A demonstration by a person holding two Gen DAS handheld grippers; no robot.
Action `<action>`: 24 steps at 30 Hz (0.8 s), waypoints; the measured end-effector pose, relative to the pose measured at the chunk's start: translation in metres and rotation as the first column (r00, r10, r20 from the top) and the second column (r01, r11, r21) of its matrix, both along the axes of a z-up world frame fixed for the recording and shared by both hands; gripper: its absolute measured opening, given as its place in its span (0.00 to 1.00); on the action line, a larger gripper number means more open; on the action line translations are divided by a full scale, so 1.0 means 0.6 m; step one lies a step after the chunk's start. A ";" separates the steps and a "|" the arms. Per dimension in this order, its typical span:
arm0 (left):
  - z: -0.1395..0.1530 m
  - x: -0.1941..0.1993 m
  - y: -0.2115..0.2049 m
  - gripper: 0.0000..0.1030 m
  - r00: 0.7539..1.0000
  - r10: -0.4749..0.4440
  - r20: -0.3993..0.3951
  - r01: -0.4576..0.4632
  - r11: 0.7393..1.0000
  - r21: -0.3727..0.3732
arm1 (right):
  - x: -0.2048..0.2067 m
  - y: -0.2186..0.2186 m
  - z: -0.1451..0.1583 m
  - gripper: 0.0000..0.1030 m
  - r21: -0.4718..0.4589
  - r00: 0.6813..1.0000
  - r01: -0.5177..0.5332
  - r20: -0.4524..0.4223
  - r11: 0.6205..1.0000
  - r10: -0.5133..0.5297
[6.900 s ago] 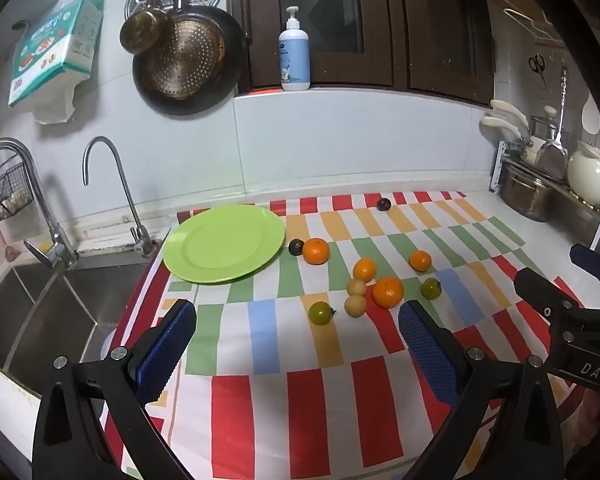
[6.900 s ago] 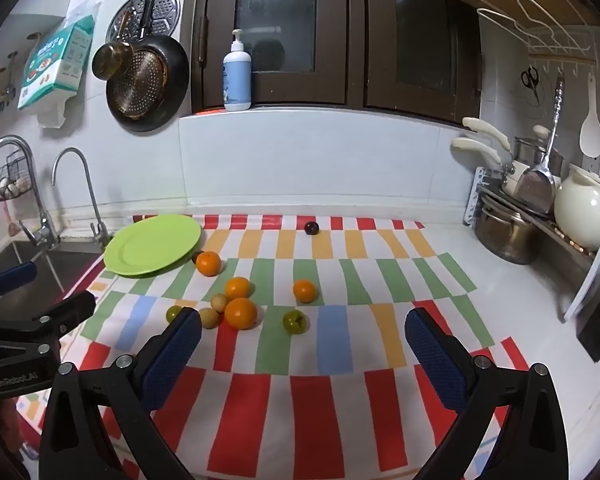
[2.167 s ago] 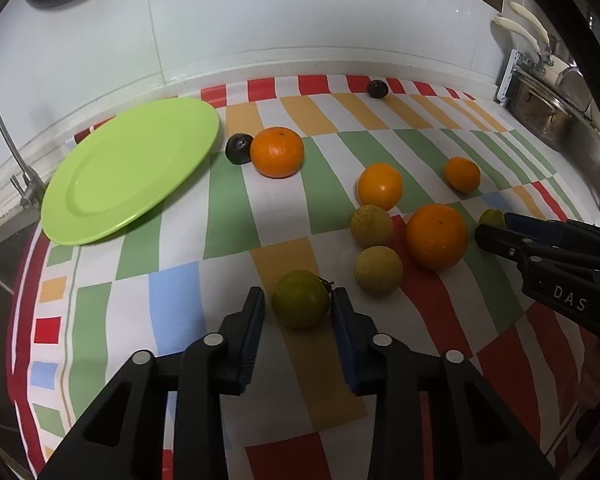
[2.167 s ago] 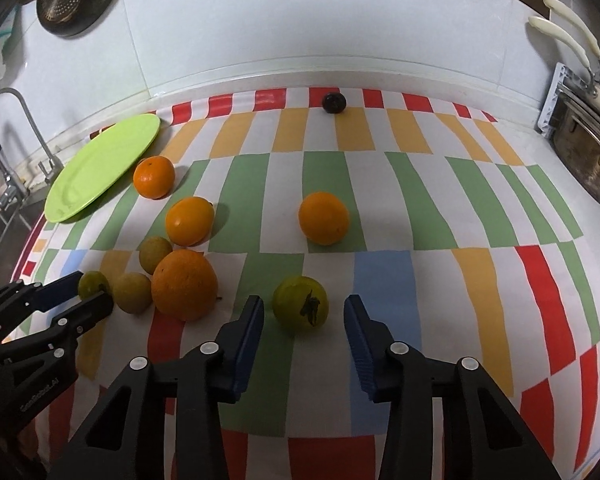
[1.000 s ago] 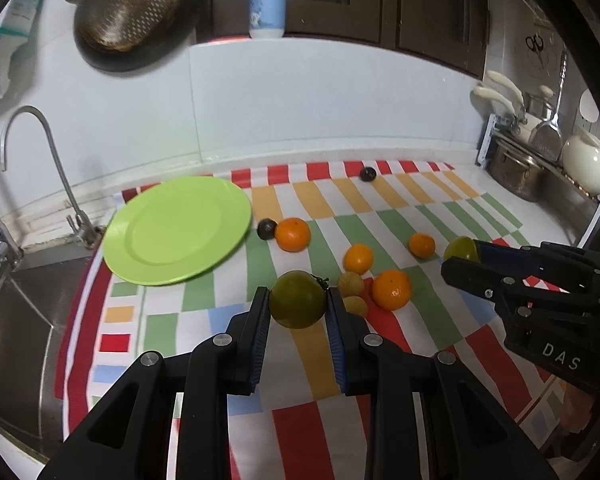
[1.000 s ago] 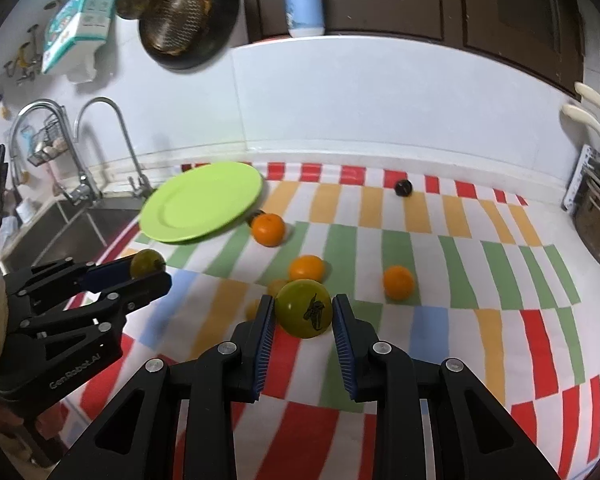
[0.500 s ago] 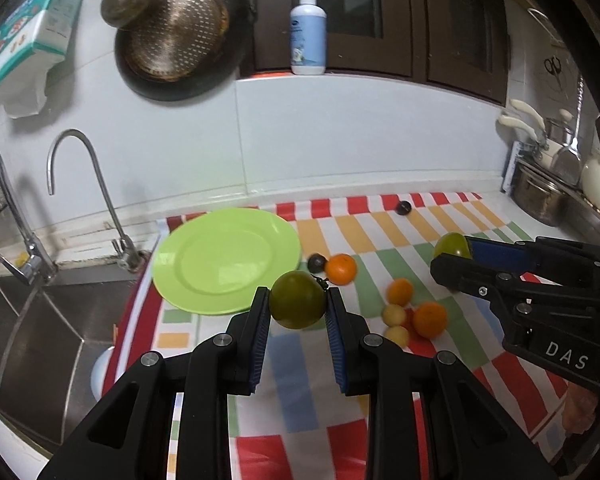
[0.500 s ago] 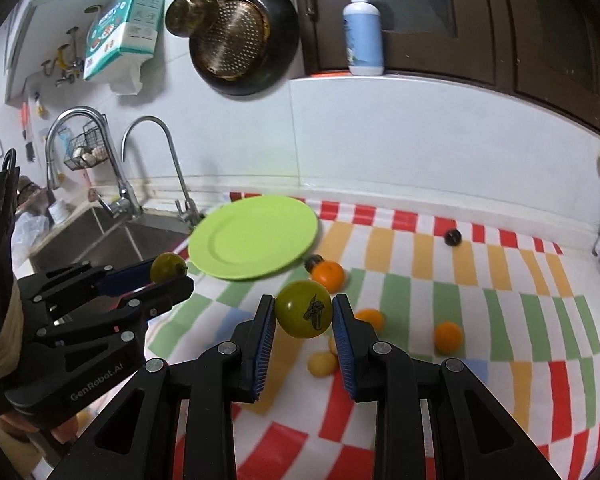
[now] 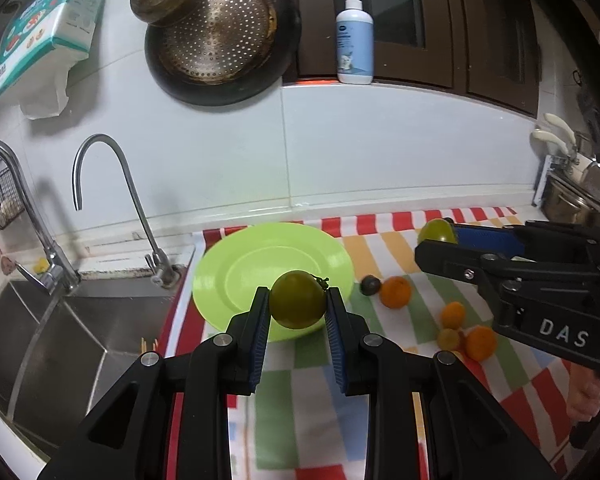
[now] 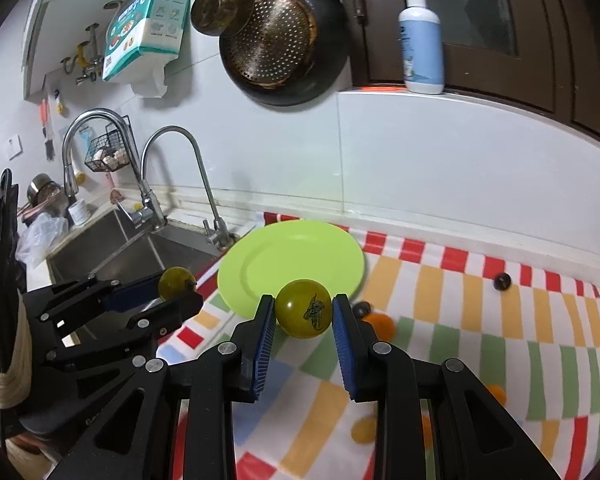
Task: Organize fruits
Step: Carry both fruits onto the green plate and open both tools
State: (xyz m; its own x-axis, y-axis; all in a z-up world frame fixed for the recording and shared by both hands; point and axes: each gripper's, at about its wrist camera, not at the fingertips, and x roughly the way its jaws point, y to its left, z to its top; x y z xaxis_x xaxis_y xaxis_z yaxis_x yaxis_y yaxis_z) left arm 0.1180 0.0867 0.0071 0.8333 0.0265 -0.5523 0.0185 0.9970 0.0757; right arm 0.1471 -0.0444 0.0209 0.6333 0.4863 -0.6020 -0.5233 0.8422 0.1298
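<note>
My left gripper (image 9: 297,304) is shut on a green tomato (image 9: 297,300) and holds it in the air over the near rim of the green plate (image 9: 240,272). My right gripper (image 10: 303,314) is shut on a second green tomato (image 10: 303,314), also raised, in front of the green plate (image 10: 284,260). Each gripper shows in the other's view: the right one (image 9: 436,236) at the right, the left one (image 10: 178,286) at the left. Oranges (image 9: 396,292) and small yellow fruits (image 9: 448,338) lie on the striped cloth (image 9: 380,248) right of the plate.
A steel sink (image 9: 40,340) with two taps (image 9: 100,184) lies left of the plate. A dark plum (image 10: 502,280) sits far back on the cloth. A dish rack with pots (image 9: 572,196) stands at the right. Pans hang on the wall (image 9: 220,44).
Both grippers, each holding its green tomato, have moved left and towards the green plate. The plate now sits directly behind each held tomato.
</note>
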 end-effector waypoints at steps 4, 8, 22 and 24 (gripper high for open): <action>-0.006 0.032 0.018 0.26 1.000 0.012 -0.011 -0.012 1.000 0.005 | 0.040 0.029 -0.006 0.29 -0.014 0.999 -0.026 -0.022 1.000 0.026; -0.020 0.065 0.033 0.26 0.999 0.021 -0.033 -0.020 1.000 0.008 | 0.080 0.056 -0.018 0.29 -0.037 0.998 -0.050 -0.045 0.998 0.048; -0.111 0.183 0.082 0.26 0.978 0.020 -0.206 -0.026 0.999 -0.029 | 0.210 0.133 -0.121 0.29 -0.136 0.966 -0.152 -0.229 0.979 0.118; -0.123 0.196 0.085 0.26 0.972 0.012 -0.233 -0.021 0.999 -0.035 | 0.225 0.139 -0.141 0.29 -0.143 0.955 -0.164 -0.272 0.976 0.121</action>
State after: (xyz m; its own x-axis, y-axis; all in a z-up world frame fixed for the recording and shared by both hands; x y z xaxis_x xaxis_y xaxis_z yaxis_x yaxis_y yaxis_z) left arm 0.2353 0.1378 -0.0668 0.6815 0.0148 -0.7317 0.0151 0.9993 0.0343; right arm 0.2819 0.0391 -0.0638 0.3751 0.4416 -0.8151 -0.6055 0.7824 0.1453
